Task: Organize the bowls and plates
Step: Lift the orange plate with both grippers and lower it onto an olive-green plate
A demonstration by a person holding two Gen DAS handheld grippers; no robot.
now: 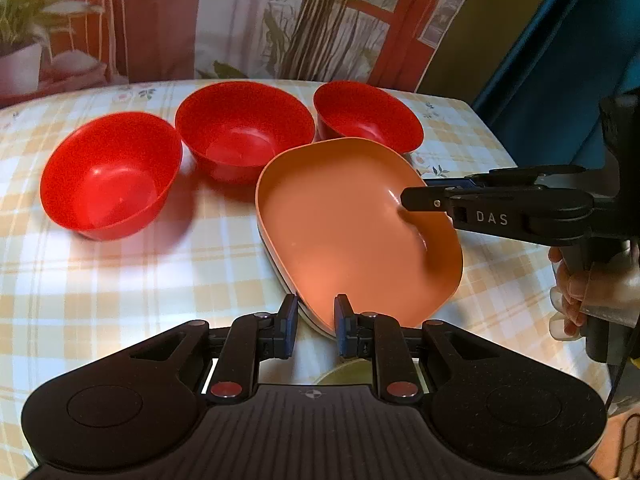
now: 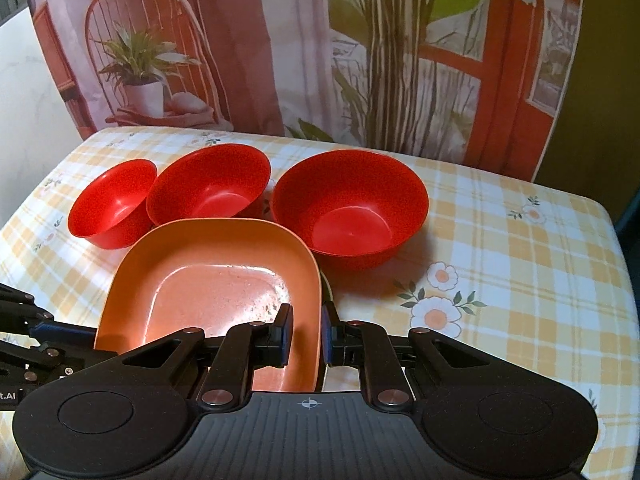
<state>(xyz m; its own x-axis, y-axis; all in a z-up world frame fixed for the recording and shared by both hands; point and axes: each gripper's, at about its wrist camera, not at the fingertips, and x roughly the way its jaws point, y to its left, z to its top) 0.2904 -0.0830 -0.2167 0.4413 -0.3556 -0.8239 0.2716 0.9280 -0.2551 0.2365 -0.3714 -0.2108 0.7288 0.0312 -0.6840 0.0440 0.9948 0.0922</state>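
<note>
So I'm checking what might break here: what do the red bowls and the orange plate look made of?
The three red bowls look like glossy moulded plastic: thin rims and soft highlights. The orange plate seems plastic or melamine, semi-gloss with a faintly speckled base and a pale underside. It could be glazed ceramic; I can't rule that out.

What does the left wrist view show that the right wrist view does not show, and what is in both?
Only the left wrist view shows a hand holding the right gripper's handle, the whole side of the right gripper, and a pale green rim beneath the orange plate. Only the right wrist view shows the plate's speckled flat bottom and the printed chair with a potted plant on the backdrop. Both show three red bowls, the orange plate gripped on its rim by the left gripper and the right gripper, and the checked tablecloth.
</note>
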